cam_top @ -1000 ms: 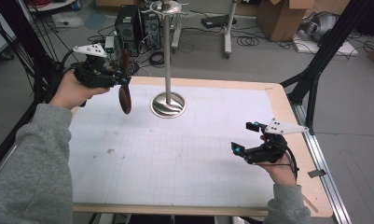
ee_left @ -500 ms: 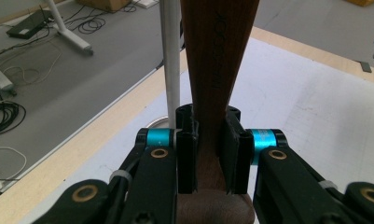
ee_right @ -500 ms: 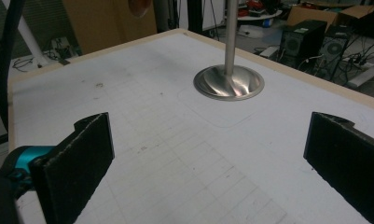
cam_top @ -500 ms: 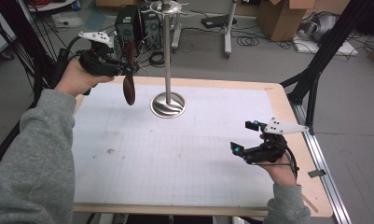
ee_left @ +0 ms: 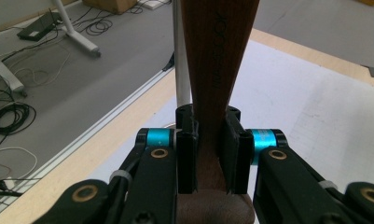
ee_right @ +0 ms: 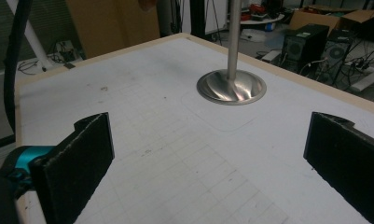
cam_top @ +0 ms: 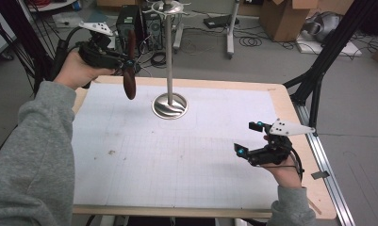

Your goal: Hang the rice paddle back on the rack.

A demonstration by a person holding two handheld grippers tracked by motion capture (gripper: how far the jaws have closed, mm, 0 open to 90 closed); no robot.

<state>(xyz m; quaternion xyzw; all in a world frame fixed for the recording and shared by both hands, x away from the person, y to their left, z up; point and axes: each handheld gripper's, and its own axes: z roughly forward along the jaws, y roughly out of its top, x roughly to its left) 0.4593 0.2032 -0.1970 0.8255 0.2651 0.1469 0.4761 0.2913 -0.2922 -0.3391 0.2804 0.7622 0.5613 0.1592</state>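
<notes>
My left gripper (cam_top: 130, 62) is held in the air over the table's far left corner, shut on a dark brown wooden utensil (cam_top: 129, 87) that hangs blade-down from the jaws. In the left gripper view the pads (ee_left: 187, 158) clamp the utensil's narrow handle (ee_left: 217, 51). To its right a metal stand rises from a round base (cam_top: 169, 105), its thin pole (cam_top: 168, 52) reaching a hooked top (cam_top: 168, 6). My right gripper (cam_top: 249, 138) rests low near the table's right edge, open with nothing between its pads (ee_right: 77, 163), facing the stand's base (ee_right: 231, 87).
A white gridded mat (cam_top: 177, 155) covers the wooden table (cam_top: 290, 108). Beyond the far edge the floor holds computer towers (cam_top: 130, 23), cables and cardboard boxes (cam_top: 281, 19). A black tripod leg (cam_top: 318, 70) stands off the right side.
My left hand has risen and drifted toward the far edge, carrying the wooden utensil higher beside the pole. The right hand has stayed where it was.
</notes>
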